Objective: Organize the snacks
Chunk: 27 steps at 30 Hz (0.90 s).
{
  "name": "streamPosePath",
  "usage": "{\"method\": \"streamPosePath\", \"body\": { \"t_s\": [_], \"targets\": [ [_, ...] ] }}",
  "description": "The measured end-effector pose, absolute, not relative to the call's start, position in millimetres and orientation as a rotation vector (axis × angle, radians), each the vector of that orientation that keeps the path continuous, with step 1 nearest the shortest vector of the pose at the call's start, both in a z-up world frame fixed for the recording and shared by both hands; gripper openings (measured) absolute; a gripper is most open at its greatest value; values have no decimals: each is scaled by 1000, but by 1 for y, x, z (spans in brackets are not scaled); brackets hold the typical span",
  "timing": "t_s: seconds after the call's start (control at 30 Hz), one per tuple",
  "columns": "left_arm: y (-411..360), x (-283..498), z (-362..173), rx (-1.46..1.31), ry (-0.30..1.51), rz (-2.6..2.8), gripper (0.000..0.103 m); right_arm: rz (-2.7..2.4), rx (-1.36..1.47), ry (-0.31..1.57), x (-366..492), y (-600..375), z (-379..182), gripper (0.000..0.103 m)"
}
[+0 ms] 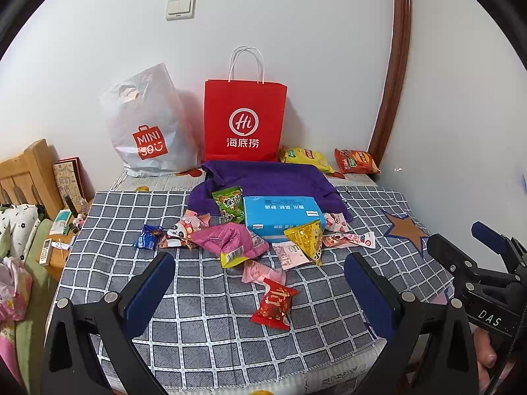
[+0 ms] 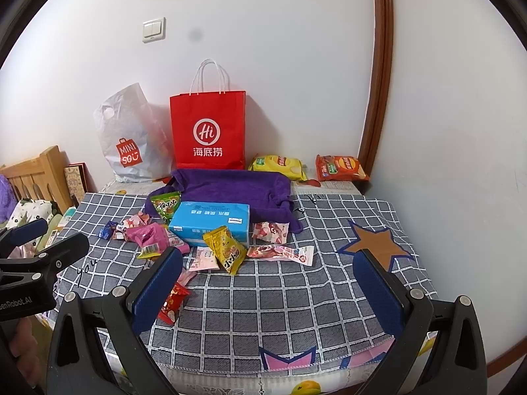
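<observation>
Several snack packets lie scattered on a grey checked cloth [image 1: 204, 299]: a red packet [image 1: 273, 302] nearest, a magenta pouch [image 1: 227, 238], a yellow triangular packet [image 1: 308, 237], a green packet [image 1: 229, 205] and a blue box [image 1: 283, 217]. My left gripper [image 1: 260, 283] is open and empty, hovering just before the red packet. My right gripper [image 2: 268, 278] is open and empty; the red packet [image 2: 173, 302] lies by its left finger [image 2: 158, 293]. The yellow packet [image 2: 227, 248] and blue box [image 2: 210, 220] lie ahead of it.
A red paper bag [image 1: 243, 121] and a white plastic bag [image 1: 148, 131] stand against the wall. A purple towel [image 1: 263, 181] lies before them. Yellow [image 1: 306, 158] and orange [image 1: 357, 161] chip bags sit at back right. A wooden headboard [image 1: 26, 174] is at left.
</observation>
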State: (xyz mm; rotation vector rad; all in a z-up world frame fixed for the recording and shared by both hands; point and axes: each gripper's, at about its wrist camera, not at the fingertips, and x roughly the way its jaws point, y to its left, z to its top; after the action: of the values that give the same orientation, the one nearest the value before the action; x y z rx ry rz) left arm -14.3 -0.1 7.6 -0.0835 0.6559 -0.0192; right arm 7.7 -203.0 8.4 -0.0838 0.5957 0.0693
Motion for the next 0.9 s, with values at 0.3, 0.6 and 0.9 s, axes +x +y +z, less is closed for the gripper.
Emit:
{"method": "streamPosePath", "body": {
  "t_s": [0.3,0.6,0.9],
  "targets": [
    [0,-13,4,-87,649,-26,103,70,-87,592,10,-202,7,102],
    [7,-2,-9,-85,659,-27,103,103,-80,603,25,-198,-4,102],
    [25,25,-49,-105,740,3,103,114,-80,699,63,-208,-44,101]
  ]
}}
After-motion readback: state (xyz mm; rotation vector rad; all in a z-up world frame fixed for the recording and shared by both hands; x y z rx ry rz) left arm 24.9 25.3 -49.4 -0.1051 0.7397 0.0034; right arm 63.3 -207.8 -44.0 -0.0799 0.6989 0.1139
